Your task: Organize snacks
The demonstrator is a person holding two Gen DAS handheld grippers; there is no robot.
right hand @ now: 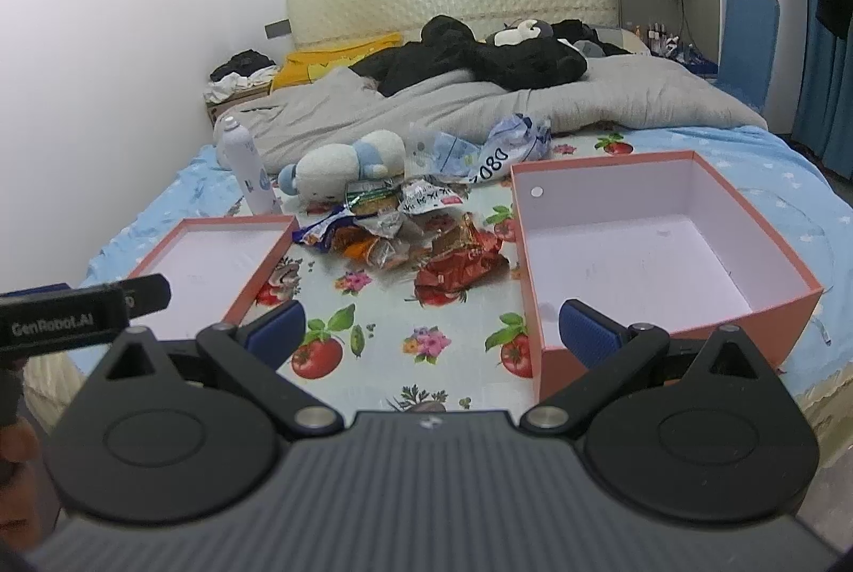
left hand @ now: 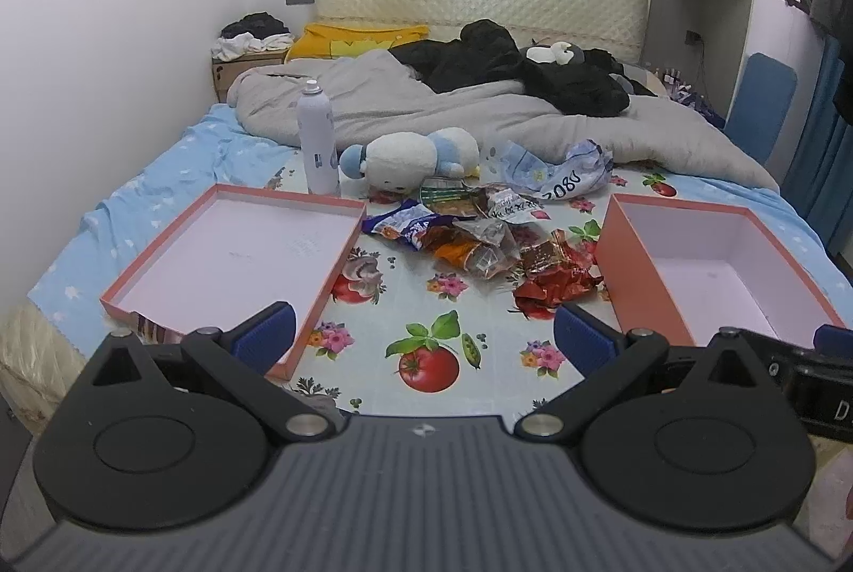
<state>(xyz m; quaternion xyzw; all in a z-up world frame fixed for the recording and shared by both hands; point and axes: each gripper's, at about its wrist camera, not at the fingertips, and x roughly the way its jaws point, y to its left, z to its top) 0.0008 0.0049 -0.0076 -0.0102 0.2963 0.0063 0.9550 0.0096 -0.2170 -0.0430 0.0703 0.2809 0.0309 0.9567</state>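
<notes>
A heap of snack packets (left hand: pixel 480 236) is piled on the flowered cloth (left hand: pixel 426 305) spread over the bed, between two pink boxes. A crumpled red wrapper (left hand: pixel 554 273) is seen at the near right of the heap, a blue-and-white packet (left hand: pixel 400 223) at its left, orange ones in the middle. The shallow lid (left hand: pixel 234 252) is laid to the left of the heap, the deep box (right hand: pixel 656 247) to the right; nothing is seen in either. Just behind the heap a white-and-blue plush toy (left hand: pixel 410 156) is lying on its side, a white spray can (left hand: pixel 317 135) is stood upright to its left, and a crumpled plastic bag (left hand: pixel 554 169) is dropped to its right. A grey blanket (left hand: pixel 453 108) and black clothes (left hand: pixel 533 65) are bunched farther back toward the headboard. The left gripper (left hand: pixel 424 332) is held over the near cloth, jaws spread wide, nothing grasped. The right gripper (right hand: pixel 432 327) is likewise released and empty, near the deep box's front corner.
</notes>
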